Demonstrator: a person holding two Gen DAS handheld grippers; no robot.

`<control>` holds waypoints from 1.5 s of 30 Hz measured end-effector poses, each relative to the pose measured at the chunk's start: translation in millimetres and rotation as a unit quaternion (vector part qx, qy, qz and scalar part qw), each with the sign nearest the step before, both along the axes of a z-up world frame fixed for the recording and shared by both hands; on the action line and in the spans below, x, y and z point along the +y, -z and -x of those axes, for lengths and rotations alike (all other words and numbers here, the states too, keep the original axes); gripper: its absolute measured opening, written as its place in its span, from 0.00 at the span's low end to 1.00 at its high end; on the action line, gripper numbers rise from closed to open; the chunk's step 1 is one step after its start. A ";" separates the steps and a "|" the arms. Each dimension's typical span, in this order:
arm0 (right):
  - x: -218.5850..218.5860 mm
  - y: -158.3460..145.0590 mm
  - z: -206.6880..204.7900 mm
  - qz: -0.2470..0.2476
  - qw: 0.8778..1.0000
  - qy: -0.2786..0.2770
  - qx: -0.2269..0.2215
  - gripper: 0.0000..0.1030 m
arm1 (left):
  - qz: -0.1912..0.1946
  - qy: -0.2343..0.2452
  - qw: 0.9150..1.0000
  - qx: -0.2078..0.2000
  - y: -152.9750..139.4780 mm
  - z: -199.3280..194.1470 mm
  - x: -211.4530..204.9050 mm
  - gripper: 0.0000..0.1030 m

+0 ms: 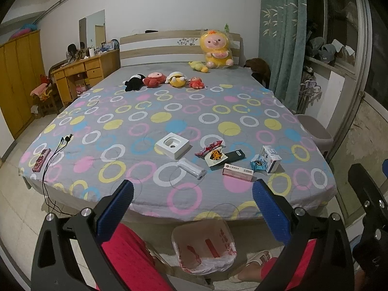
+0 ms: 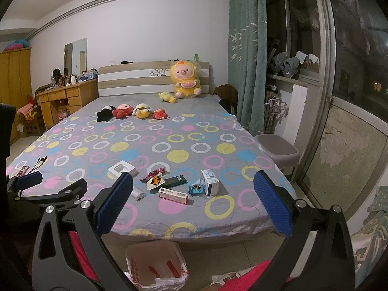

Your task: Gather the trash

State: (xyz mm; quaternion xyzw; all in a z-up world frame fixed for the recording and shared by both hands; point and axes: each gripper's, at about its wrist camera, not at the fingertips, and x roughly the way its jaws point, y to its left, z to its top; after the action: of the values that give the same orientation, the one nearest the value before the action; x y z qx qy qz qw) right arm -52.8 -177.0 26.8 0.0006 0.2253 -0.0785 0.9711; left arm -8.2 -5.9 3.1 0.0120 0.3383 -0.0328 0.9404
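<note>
On the bed [image 1: 135,126] lie seven trash pieces; left claw [image 1: 192,202] and right claw [image 2: 192,202] both gape.

Open bedspread between the bed [image 1: 169,111] foot edge and the litter cluster, free for passage at 12 o'clock. Cluster packed tight: white tray [image 1: 172,145] at 11, white tube [image 1: 192,168] and pink carton [image 1: 238,169] nearest, blue-white box [image 1: 271,158] at 1. Lined bin [image 1: 204,249] on the floor at 6, against the bed foot. Stool [image 1: 315,128] beside the bed at 2.
</note>
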 end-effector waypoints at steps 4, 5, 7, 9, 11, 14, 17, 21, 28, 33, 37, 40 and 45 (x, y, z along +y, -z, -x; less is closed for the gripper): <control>1.4 -2.1 -0.2 0.000 1.000 -0.002 -0.001 0.95 | -0.001 0.003 1.000 -0.001 -1.0 0.2 -0.3 0.93; 1.8 -1.7 -0.4 0.001 1.000 -0.001 0.000 0.95 | -0.001 0.004 1.000 -0.001 -1.0 0.4 -0.7 0.93; 1.6 -1.1 -0.1 0.000 1.000 -0.002 0.000 0.95 | 0.000 0.003 1.000 -0.001 -0.9 0.5 -0.8 0.93; 2.5 -1.6 0.0 0.001 1.000 -0.001 -0.001 0.95 | 0.001 0.003 1.000 -0.002 -1.8 0.3 -0.9 0.93; 2.4 -2.3 -0.4 0.001 1.000 -0.001 -0.001 0.95 | -0.001 0.002 1.000 -0.002 -2.2 0.2 -1.8 0.93; 2.0 -2.2 -0.2 0.001 1.000 -0.002 0.000 0.95 | 0.000 0.003 1.000 -0.001 -2.7 -0.4 0.0 0.93; 2.1 -3.4 -0.5 0.000 1.000 -0.003 0.000 0.95 | 0.001 0.002 1.000 -0.001 -3.3 -0.3 0.0 0.93; 2.1 -2.3 -0.4 0.001 1.000 -0.002 0.000 0.95 | 0.001 0.002 1.000 -0.001 -4.1 -0.2 0.8 0.93; 3.7 -5.0 -3.3 0.000 1.000 -0.006 0.000 0.95 | 0.001 0.007 1.000 0.005 -5.0 -4.1 2.8 0.93; 2.7 -4.4 -5.9 -0.001 1.000 -0.011 0.000 0.95 | 0.004 0.008 1.000 0.008 -3.7 -8.1 5.0 0.93; 1.7 -3.1 -13.3 0.005 1.000 -0.020 0.003 0.95 | 0.001 0.006 1.000 0.021 -0.8 -21.7 13.7 0.93; -1.2 0.6 -25.7 0.016 1.000 -0.023 0.008 0.95 | 0.001 -0.004 0.999 0.034 3.1 -37.3 25.7 0.93; -20.3 6.6 -51.4 0.031 0.999 -0.018 0.017 0.95 | 0.014 -0.033 0.998 0.053 7.5 -68.4 53.9 0.93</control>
State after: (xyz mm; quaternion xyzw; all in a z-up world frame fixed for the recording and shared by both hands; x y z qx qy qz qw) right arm -1.4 -197.3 20.2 -0.0353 0.2393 -0.0678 0.9679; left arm 60.2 48.0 -4.4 -0.0146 0.3872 -0.0067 0.9218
